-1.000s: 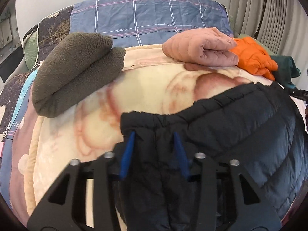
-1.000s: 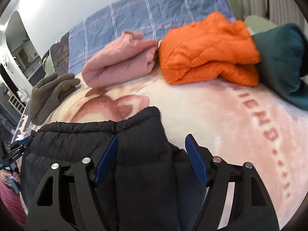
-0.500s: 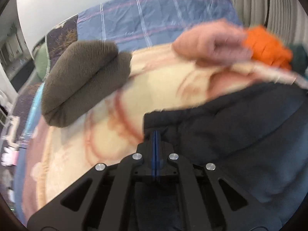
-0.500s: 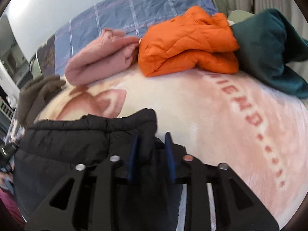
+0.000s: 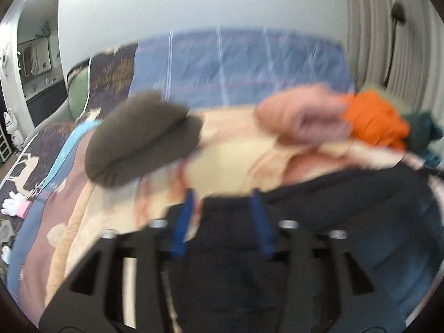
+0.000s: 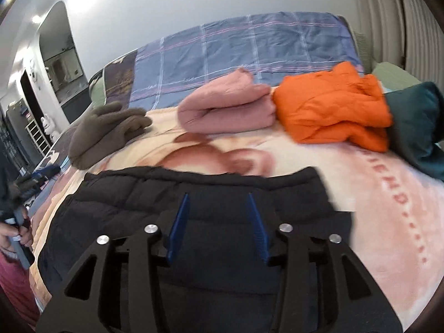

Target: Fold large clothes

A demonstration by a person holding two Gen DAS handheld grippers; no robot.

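One black puffer jacket (image 6: 199, 202) is lying flat on the cream printed blanket (image 6: 374, 194), nearest the person. The left gripper (image 5: 222, 211) is hovering over its top edge with fingers spread, holding nothing. The right gripper (image 6: 217, 216) is likewise parted above the jacket. Four folded garments are sitting behind it: one grey fleece (image 6: 105, 133), one pink jacket (image 6: 227, 111), one orange jacket (image 6: 333, 108), one teal garment (image 6: 416, 122).
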